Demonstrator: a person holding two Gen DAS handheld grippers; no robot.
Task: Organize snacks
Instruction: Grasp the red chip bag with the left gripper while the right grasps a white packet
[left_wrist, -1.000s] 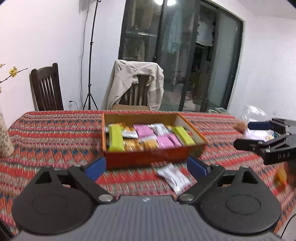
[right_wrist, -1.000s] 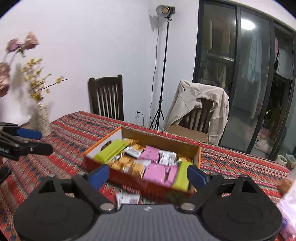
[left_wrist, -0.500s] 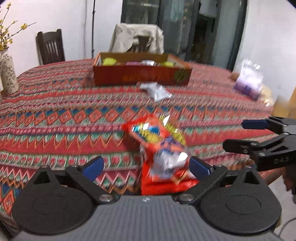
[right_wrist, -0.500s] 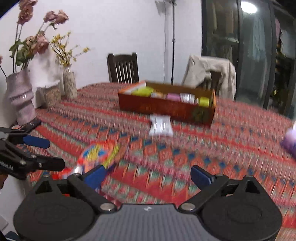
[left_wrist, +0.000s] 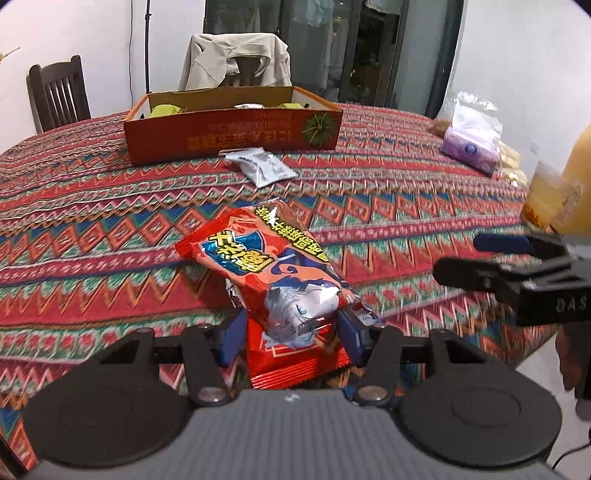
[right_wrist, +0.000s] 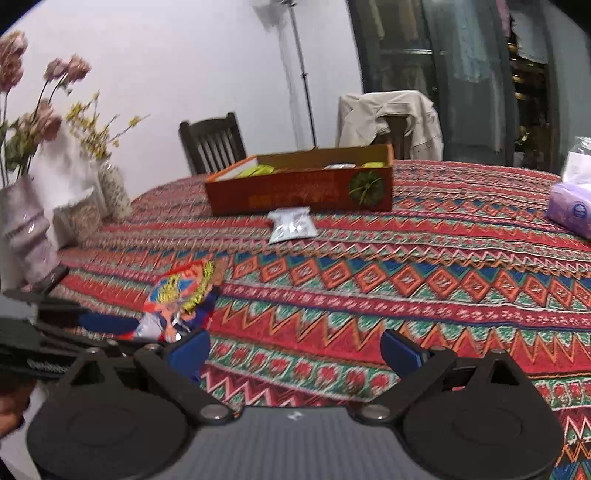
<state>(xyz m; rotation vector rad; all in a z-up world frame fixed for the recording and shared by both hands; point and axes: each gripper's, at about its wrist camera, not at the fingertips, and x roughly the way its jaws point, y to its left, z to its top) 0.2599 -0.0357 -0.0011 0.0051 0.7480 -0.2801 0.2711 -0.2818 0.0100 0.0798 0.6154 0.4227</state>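
My left gripper (left_wrist: 291, 332) is shut on a red snack bag (left_wrist: 273, 273) with blue and yellow print, holding it by its near end above the table's front edge; the bag also shows in the right wrist view (right_wrist: 177, 299). An orange-red cardboard box (left_wrist: 232, 133) with several snacks inside stands at the far middle of the table, and it appears in the right wrist view (right_wrist: 299, 188). A silver snack packet (left_wrist: 260, 166) lies on the cloth just in front of the box. My right gripper (right_wrist: 293, 349) is open and empty above the table's near edge.
A patterned red tablecloth (left_wrist: 92, 229) covers the table. A purple tissue pack in clear plastic (left_wrist: 471, 147) lies at the right. Vases with flowers (right_wrist: 29, 221) stand at the left edge. Two chairs (left_wrist: 59, 96) stand behind the table.
Both grippers have pulled back from the box to the table's near edge. My left gripper has shut on the red snack bag, which lay between its open fingers half a second ago.
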